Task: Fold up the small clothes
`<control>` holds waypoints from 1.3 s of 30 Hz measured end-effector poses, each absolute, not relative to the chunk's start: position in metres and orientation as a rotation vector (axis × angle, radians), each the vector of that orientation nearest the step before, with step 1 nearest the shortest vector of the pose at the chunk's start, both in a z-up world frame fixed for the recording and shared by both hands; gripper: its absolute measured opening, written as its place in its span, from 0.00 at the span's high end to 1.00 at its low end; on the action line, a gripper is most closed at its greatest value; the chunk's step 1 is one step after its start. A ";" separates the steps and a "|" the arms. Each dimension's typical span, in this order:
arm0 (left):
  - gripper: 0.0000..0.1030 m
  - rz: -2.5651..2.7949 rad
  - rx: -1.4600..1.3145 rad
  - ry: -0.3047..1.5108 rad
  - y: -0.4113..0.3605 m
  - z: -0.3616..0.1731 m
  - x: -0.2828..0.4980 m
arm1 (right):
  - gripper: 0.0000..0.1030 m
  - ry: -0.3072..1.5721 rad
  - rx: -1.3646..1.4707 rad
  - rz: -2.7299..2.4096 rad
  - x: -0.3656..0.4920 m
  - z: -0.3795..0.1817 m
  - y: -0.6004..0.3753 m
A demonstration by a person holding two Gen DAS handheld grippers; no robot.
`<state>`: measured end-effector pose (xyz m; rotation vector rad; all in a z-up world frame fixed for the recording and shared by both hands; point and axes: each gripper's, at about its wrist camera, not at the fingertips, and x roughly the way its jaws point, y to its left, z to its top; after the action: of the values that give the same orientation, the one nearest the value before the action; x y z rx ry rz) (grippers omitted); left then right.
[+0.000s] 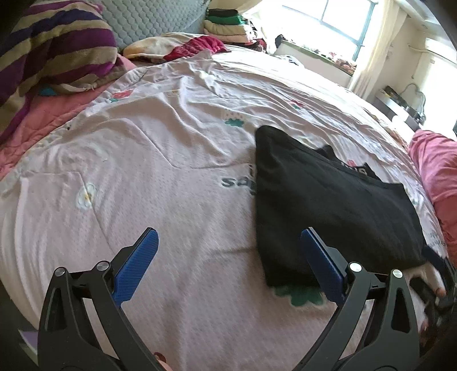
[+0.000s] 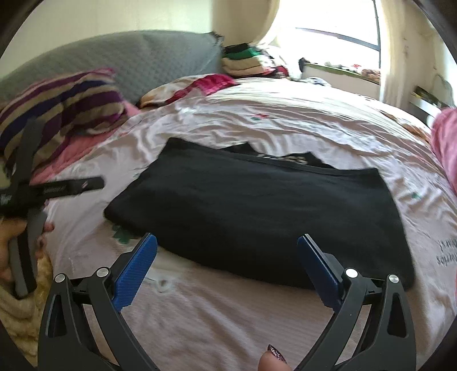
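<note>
Two grippers — left gripper (image 1: pixel 228 265) wide, empty | right gripper (image 2: pixel 227 268) wide, empty | black garment (image 2: pixel 257 211) folded — print unreadable

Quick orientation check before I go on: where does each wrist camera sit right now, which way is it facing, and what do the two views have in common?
Left wrist: on the left gripper, angled down over the pink bedspread; jaws open, empty; the other hand shows at right.
Right wrist: on the right gripper, facing the folded black garment; jaws open, empty; a thumb shows below, the left gripper at left.
Shared: black garment, striped pillow, clothes stack, window.
</note>
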<state>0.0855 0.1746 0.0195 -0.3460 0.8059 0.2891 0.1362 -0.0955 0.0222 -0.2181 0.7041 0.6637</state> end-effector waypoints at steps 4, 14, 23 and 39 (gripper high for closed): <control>0.09 0.320 -0.337 0.821 0.188 0.022 0.103 | 0.05 0.703 -0.312 0.700 0.130 0.014 -0.066; 0.09 0.299 -0.275 0.847 0.192 0.029 0.158 | 0.05 0.683 -0.502 0.725 0.123 -0.007 -0.007; 0.09 0.224 -0.293 0.916 0.201 0.014 0.214 | 0.05 0.653 -0.641 0.728 0.128 -0.024 0.024; 0.09 0.168 -0.390 0.957 0.224 0.000 0.246 | 0.08 0.527 -0.780 0.589 0.146 -0.038 0.066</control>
<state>0.2464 0.2244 0.0001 -0.3896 0.9571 0.1681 0.1457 0.0655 -0.0385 -0.7797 0.5266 0.5895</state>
